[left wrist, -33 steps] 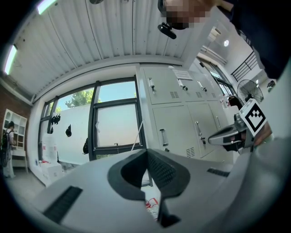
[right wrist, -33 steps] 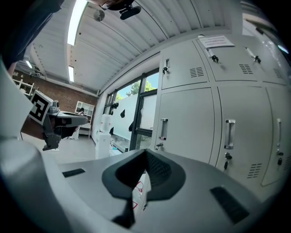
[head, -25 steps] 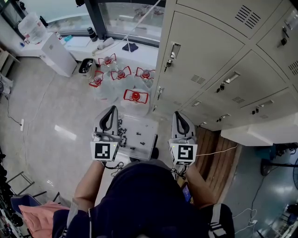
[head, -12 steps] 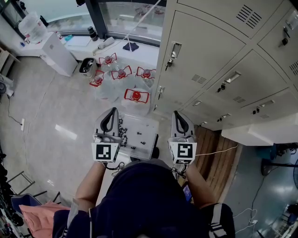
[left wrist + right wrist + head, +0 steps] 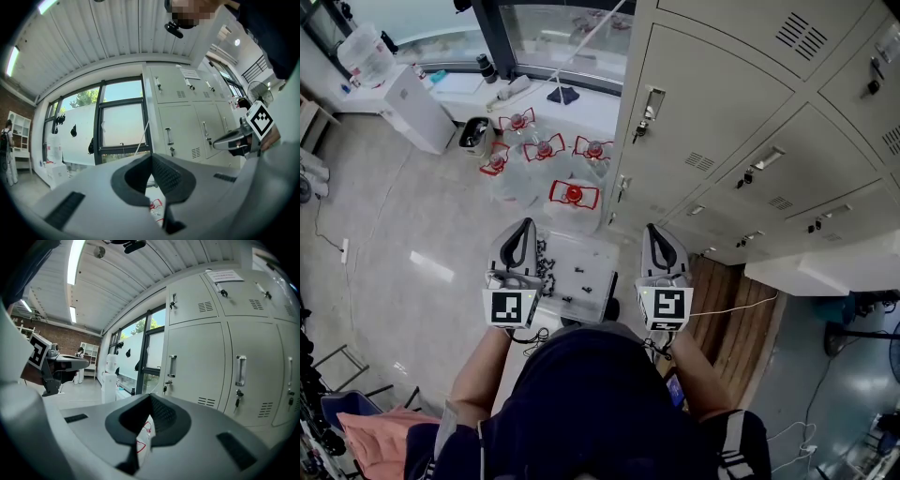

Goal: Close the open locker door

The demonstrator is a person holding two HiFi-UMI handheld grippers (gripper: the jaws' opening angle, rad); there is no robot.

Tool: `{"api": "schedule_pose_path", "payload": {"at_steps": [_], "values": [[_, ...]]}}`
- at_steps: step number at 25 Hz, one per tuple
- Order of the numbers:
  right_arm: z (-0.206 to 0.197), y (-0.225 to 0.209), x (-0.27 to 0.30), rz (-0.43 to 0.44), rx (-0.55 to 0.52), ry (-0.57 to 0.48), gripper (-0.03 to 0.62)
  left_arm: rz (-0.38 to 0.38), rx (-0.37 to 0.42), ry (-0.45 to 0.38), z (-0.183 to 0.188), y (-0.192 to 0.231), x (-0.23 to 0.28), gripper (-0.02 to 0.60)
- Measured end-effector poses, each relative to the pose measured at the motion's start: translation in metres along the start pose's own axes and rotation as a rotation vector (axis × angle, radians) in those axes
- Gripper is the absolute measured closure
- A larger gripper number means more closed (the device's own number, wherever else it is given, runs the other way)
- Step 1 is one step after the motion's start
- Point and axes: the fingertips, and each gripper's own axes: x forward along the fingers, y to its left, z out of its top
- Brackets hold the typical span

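A row of pale grey lockers fills the right of the head view; every door I can see there lies flush, with handles and keys showing. A pale slab juts out at the row's lower right; I cannot tell whether it is a door. My left gripper and right gripper are held side by side in front of me, apart from the lockers. Both are shut with nothing between the pads. The lockers stand right of the left gripper, and closed doors rise beyond the right gripper.
Several water jugs with red handles stand on the floor ahead. A clear bin with small black parts sits below my grippers. A white appliance and a window are at the back left, and a fan at the right.
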Motion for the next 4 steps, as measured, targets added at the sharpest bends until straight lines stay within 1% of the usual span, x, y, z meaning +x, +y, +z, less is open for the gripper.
{"api": "schedule_pose_path", "payload": {"at_steps": [4], "values": [[-0.0003, 0.0002, 0.0015, -0.001, -0.002, 0.004, 0.597, 0.003, 0.006, -0.001, 0.0008, 0.0023, -0.0001, 0.578]]}}
